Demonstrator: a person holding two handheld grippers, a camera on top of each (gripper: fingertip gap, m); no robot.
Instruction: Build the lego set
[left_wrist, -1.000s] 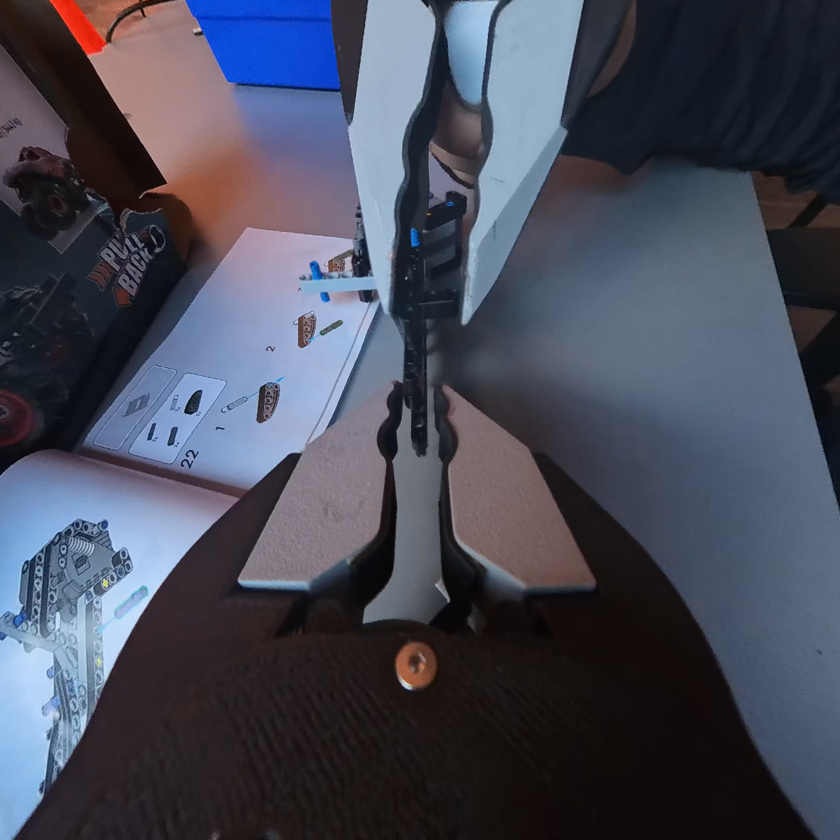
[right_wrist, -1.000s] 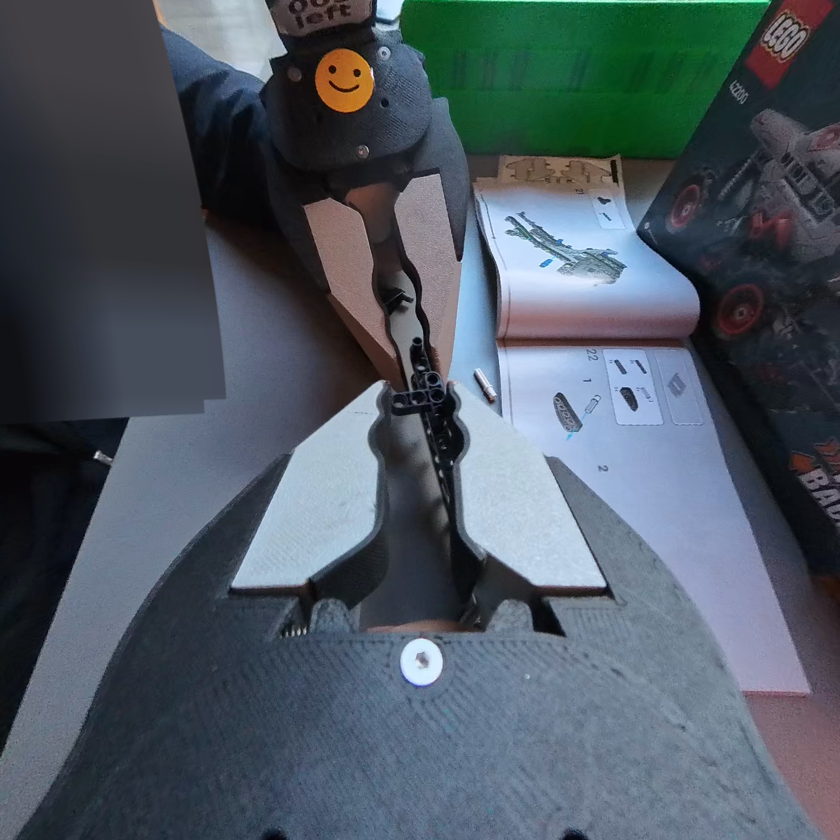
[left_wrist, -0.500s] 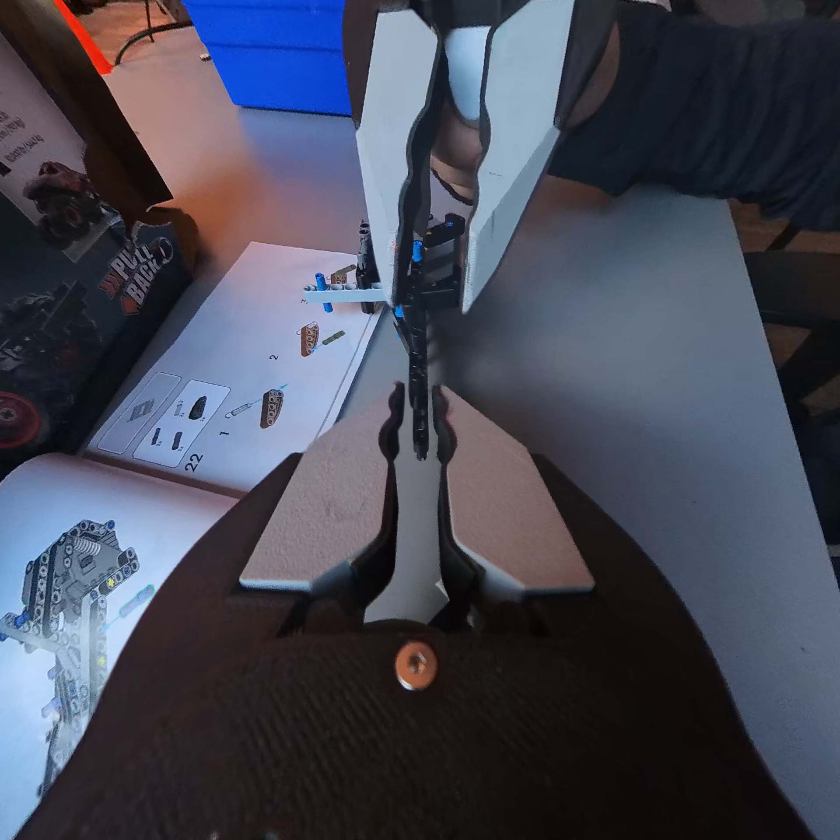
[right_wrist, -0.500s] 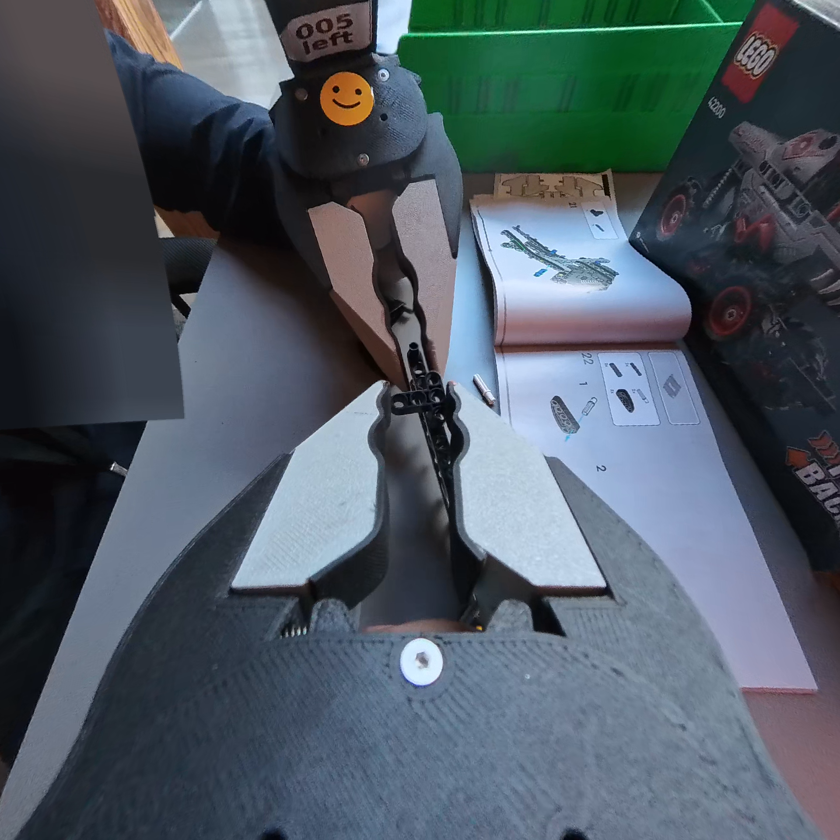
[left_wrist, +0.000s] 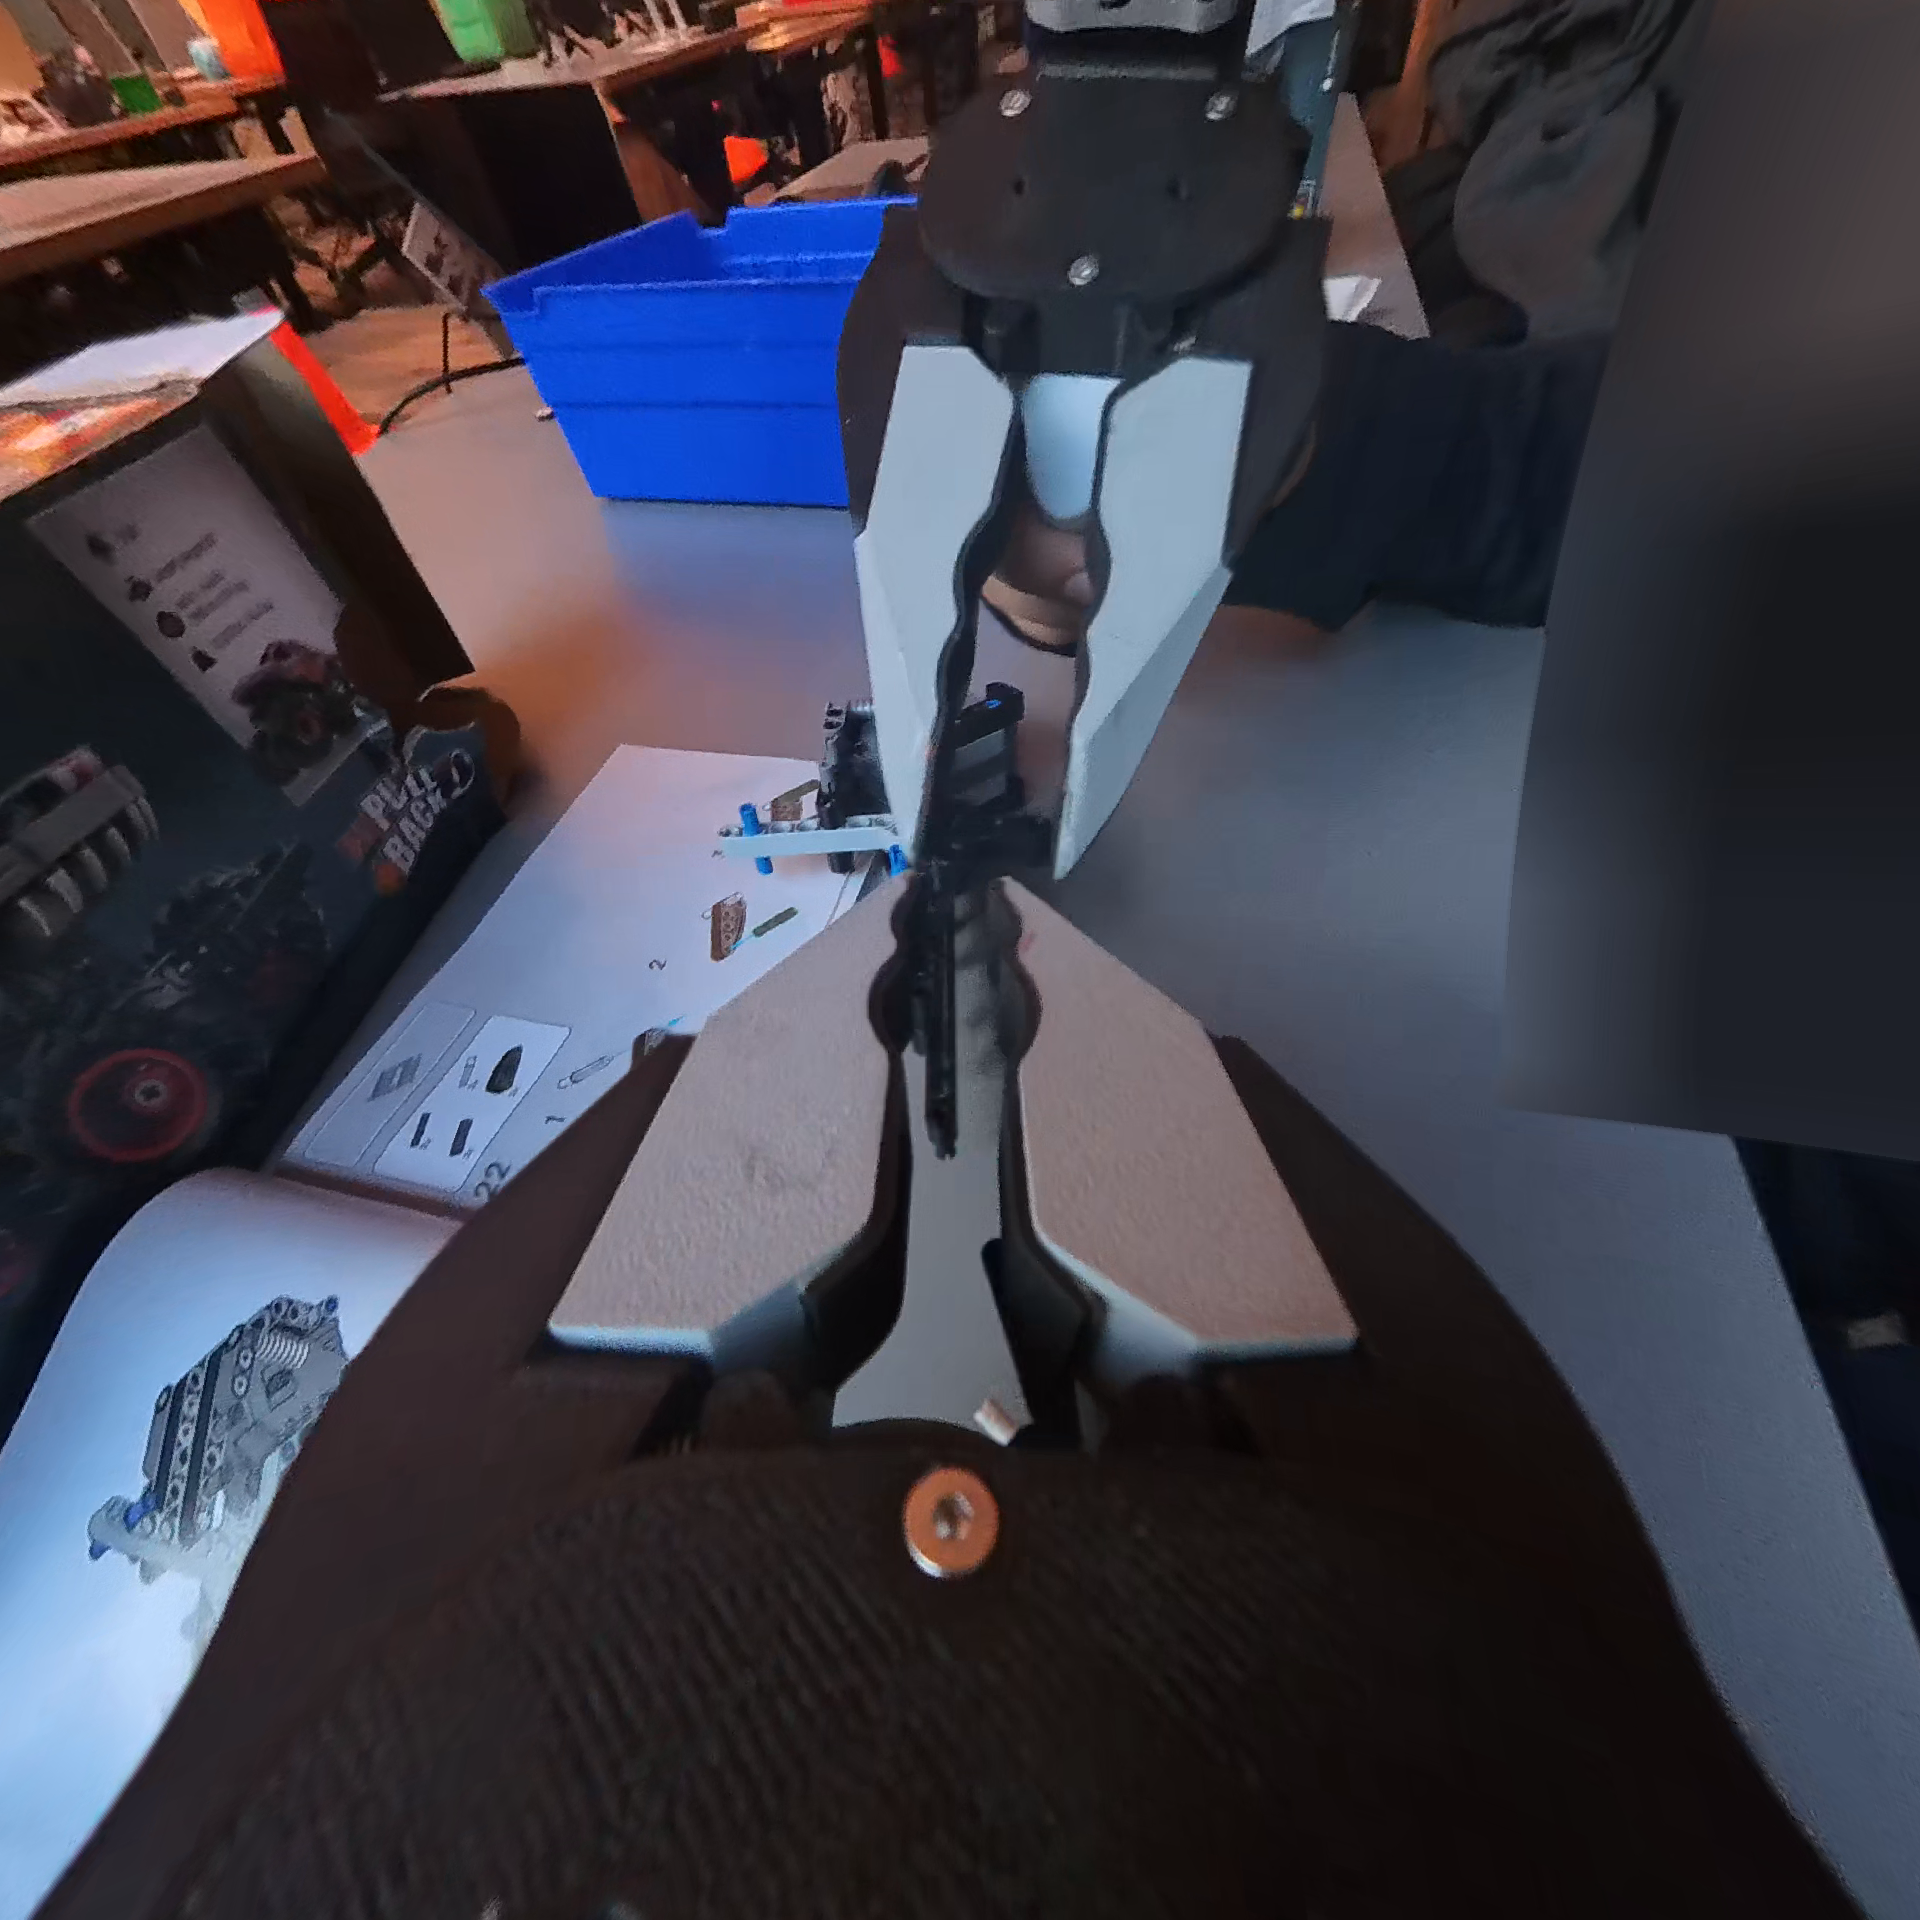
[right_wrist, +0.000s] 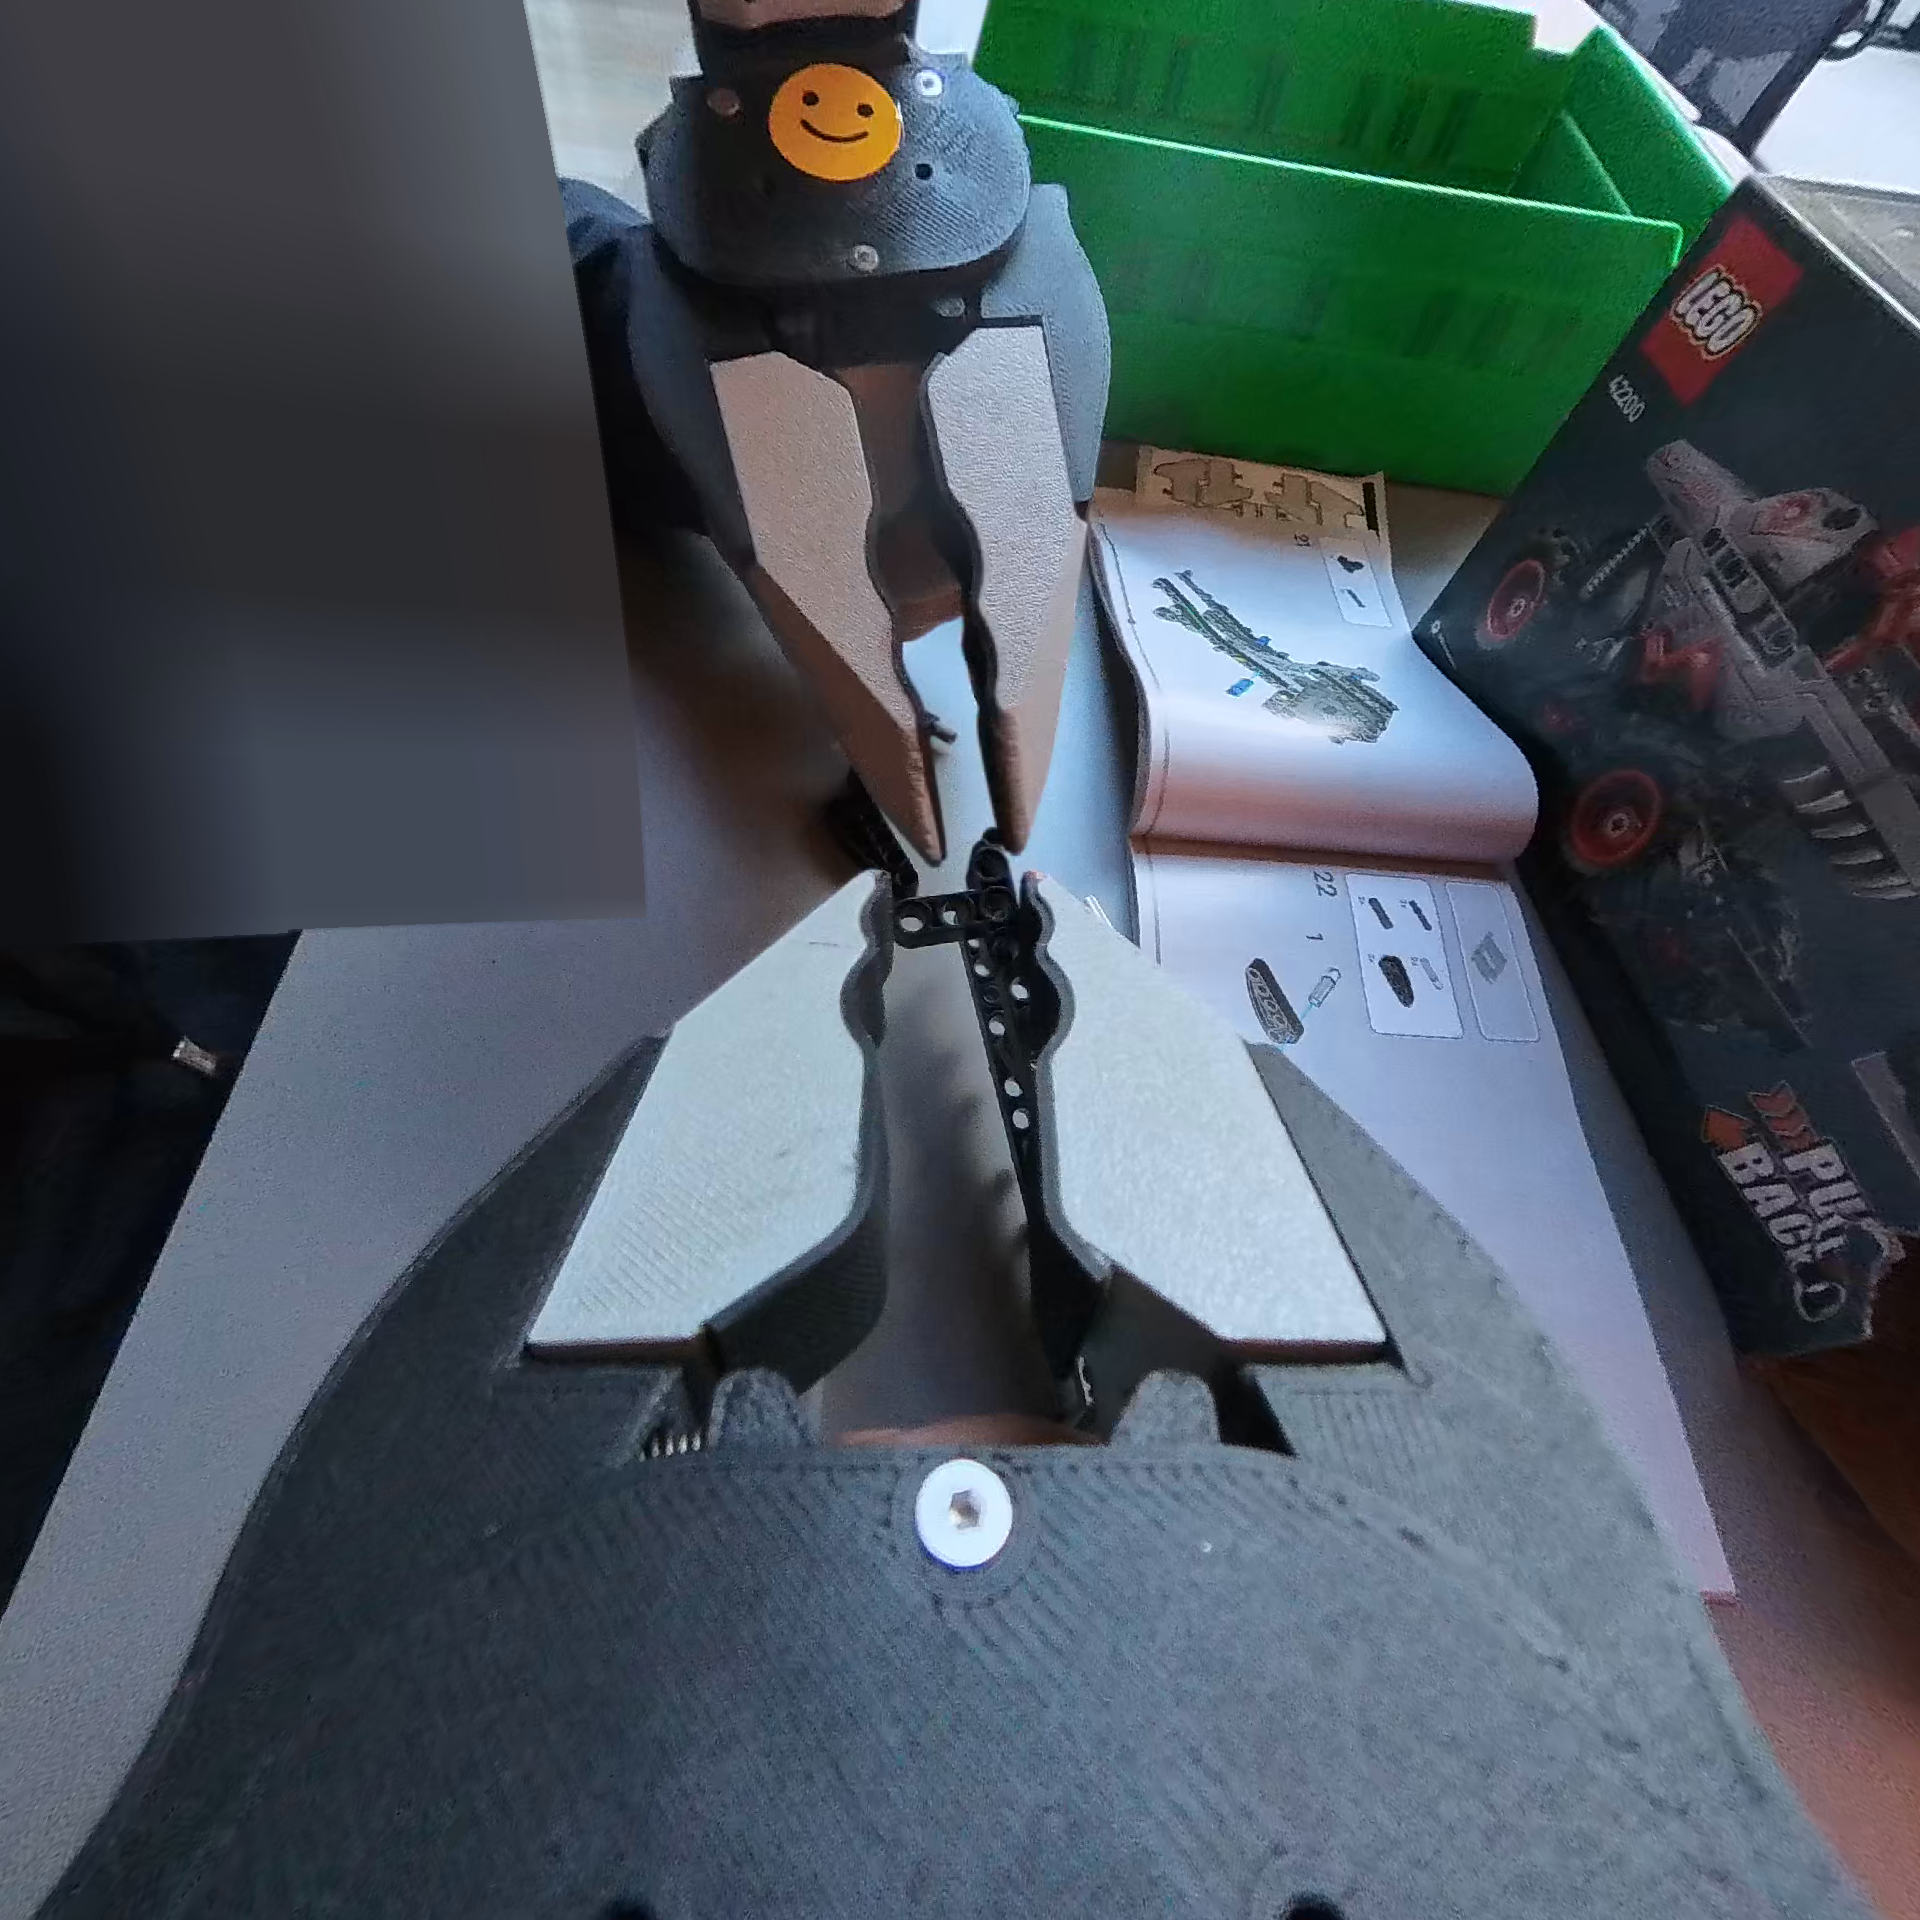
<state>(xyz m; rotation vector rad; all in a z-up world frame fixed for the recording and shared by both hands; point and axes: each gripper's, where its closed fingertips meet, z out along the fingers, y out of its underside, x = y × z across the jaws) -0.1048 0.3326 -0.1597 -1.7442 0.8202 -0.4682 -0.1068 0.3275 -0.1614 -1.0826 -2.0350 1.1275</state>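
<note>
A long black holed beam (right_wrist: 1013, 1091) with a short black cross piece (right_wrist: 951, 916) sits in my right gripper (right_wrist: 961, 883). The jaws are shut on the cross piece and the beam lies along the right-hand finger. In the left wrist view the right gripper (left_wrist: 992, 862) comes from above, holding a black assembly with a blue pin (left_wrist: 982, 758). The beam's thin end (left_wrist: 940, 1039) reaches between the fingers of my left gripper (left_wrist: 951, 899). Those jaws stand a narrow gap apart; the beam lies against one finger. The left gripper (right_wrist: 968, 840) faces the right one tip to tip.
An open instruction booklet (left_wrist: 582, 935) lies on the grey table (left_wrist: 1299, 935), with a light grey beam with blue pins (left_wrist: 800, 831) and a black block (left_wrist: 844, 758) on it. The set's box (right_wrist: 1714, 779), a blue bin (left_wrist: 707, 364) and a green bin (right_wrist: 1351, 260) stand around. The grippers are tip to tip, or close to it.
Both grippers have tilted up, so more of the room shows. The right gripper has come closer to the left one. The beam end now lies deeper between the left fingers.
</note>
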